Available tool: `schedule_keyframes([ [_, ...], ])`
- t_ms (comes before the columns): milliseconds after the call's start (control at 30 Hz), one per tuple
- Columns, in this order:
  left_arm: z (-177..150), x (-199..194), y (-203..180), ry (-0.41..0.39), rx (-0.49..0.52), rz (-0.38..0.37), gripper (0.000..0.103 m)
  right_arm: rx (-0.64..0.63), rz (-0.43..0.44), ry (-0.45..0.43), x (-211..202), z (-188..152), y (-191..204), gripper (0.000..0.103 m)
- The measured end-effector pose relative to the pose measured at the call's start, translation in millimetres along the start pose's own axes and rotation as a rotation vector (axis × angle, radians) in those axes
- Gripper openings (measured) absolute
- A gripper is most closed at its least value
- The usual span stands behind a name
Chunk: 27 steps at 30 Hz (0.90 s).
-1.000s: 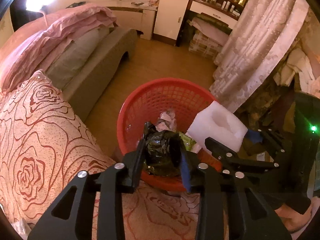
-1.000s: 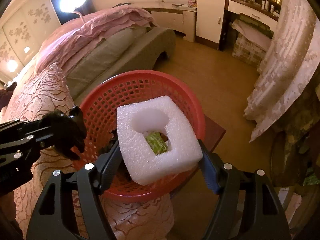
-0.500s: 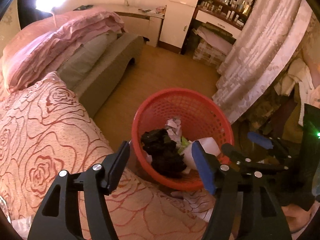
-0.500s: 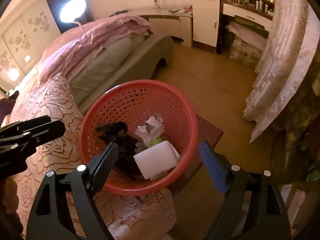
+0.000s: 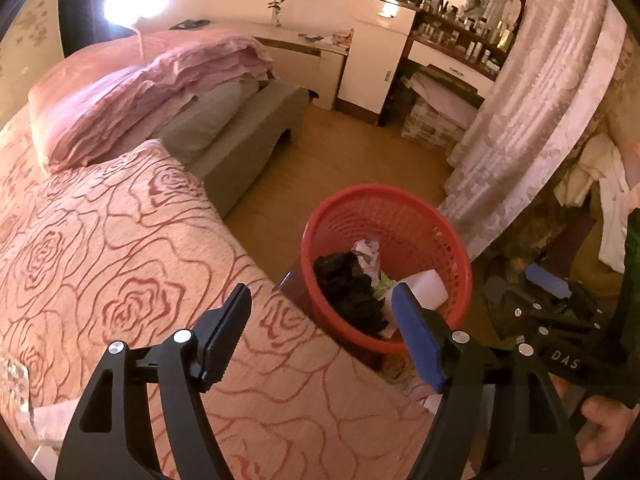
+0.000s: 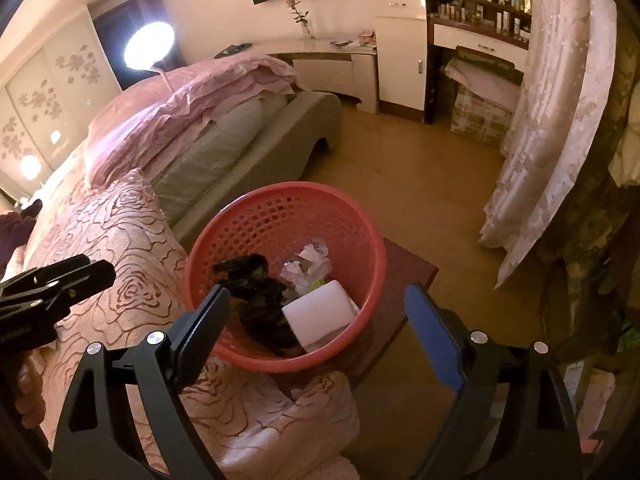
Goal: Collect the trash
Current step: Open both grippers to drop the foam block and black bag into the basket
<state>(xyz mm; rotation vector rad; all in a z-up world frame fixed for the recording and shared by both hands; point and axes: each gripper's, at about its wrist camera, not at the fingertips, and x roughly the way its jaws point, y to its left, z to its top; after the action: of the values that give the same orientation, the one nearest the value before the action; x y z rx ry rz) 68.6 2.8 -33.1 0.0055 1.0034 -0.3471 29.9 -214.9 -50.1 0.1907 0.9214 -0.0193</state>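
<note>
Now — red basket beside bed | foam block, black bag inside | both jaws opening, empty

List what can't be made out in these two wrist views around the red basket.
- Red basket floor: both views, covered by black bag, white foam block and crumpled paper.
- Basket's near wall: left view, behind left tongs.
- Dresser bottles: too small.
</note>
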Motion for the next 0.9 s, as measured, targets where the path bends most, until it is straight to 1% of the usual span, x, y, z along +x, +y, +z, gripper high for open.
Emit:
schedule_keyframes([
  [133, -13, -13, 7, -0.006, -0.028, 0.005, 0.071, -0.009, 0.017, 0.011, -1, -8, 11, 0.086],
  [300, -30, -25, 13, -0.009, -0.044, 0.033, 0.071, -0.047, 0.048, 0.034, 3, -19, 30, 0.086],
  [433, -45, -35, 22, -0.001, -0.067, 0.038, 0.071, -0.083, 0.074, 0.037, 3, -24, 49, 0.086],
  [600, -59, -49, 36, -0.004, -0.106, 0.054, 0.071, -0.145, 0.130, 0.046, 2, -32, 75, 0.086],
  [800, -79, -72, 60, -0.021, -0.144, 0.117, 0.071, -0.186, 0.171, 0.071, 3, -39, 95, 0.086],
  [900, -91, -83, 78, -0.022, -0.185, 0.150, 0.071, -0.202, 0.187, 0.079, 3, -42, 103, 0.086],
])
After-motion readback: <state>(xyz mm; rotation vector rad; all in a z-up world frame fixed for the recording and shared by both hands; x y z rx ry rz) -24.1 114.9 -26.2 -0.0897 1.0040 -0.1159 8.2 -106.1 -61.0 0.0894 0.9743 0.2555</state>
